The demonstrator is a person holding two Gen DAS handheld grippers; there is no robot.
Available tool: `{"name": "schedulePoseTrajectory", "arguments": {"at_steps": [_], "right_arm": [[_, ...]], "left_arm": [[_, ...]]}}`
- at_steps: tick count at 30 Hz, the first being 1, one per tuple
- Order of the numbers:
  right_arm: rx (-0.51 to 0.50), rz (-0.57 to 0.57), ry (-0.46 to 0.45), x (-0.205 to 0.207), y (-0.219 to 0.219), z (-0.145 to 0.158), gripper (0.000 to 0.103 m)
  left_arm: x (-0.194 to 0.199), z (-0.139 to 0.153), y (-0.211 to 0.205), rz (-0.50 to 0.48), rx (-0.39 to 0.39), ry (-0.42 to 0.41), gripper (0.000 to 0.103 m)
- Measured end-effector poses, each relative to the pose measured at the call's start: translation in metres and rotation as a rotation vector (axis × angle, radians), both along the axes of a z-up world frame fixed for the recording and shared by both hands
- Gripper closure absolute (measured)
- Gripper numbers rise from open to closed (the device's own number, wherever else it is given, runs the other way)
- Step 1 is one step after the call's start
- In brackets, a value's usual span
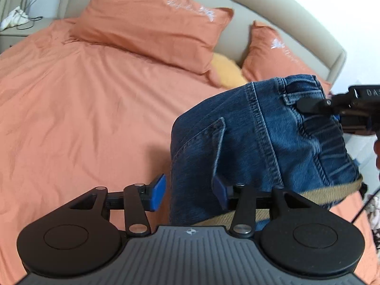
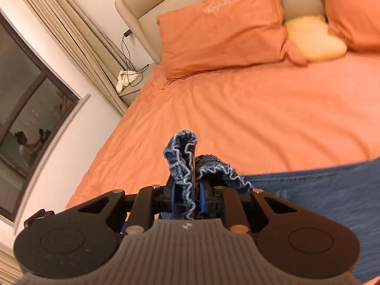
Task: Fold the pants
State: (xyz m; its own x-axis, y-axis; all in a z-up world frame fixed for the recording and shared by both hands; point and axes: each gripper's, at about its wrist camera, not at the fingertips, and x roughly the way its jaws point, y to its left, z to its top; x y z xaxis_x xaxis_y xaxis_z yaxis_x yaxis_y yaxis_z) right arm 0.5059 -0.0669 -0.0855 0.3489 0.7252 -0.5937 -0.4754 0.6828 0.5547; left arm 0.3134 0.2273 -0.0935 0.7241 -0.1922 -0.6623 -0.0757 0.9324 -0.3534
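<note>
Blue jeans hang bunched above the orange bed. A fold of their denim drops between the blue pads of my left gripper. The left pad stands clear of the cloth, so the jaws are open. My right gripper is shut on the ruffled elastic waistband, which sticks up past its fingers. From the left wrist view the right gripper pinches the waistband at the far right. The rest of the jeans trail off to the right. A tan strap runs under the denim.
Two orange pillows lean on the beige headboard, with a yellow fluffy cushion between them. A nightstand with a white cloth and cables stands beside the bed. A window and curtain are on the left wall.
</note>
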Motion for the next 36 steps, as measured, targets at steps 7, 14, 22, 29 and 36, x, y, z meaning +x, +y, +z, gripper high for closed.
{"name": "schedulePoseTrajectory", "arguments": {"at_steps": [7,14,22,29,36], "right_arm": [[-0.107,-0.09,-0.009,0.012,-0.07,0.02,0.088],[-0.179,-0.183,0.083,0.048,-0.155,-0.037,0.088],[-0.289,-0.224,0.17,0.08,-0.199,-0.149,0.089],[-0.39,-0.238,0.14,0.088,-0.194,-0.177,0.088],[-0.273,-0.193,0.025,0.078,-0.199,-0.096,0.09]], "left_arm": [[0.008,-0.007,-0.027,-0.057,0.037,0.02,0.051],[0.03,-0.022,-0.052,-0.11,0.038,0.066,0.059],[0.07,-0.038,-0.081,-0.163,0.065,0.104,0.061],[0.083,-0.049,-0.086,-0.164,0.081,0.136,0.062],[0.091,-0.054,-0.081,-0.139,0.078,0.124,0.064]]}}
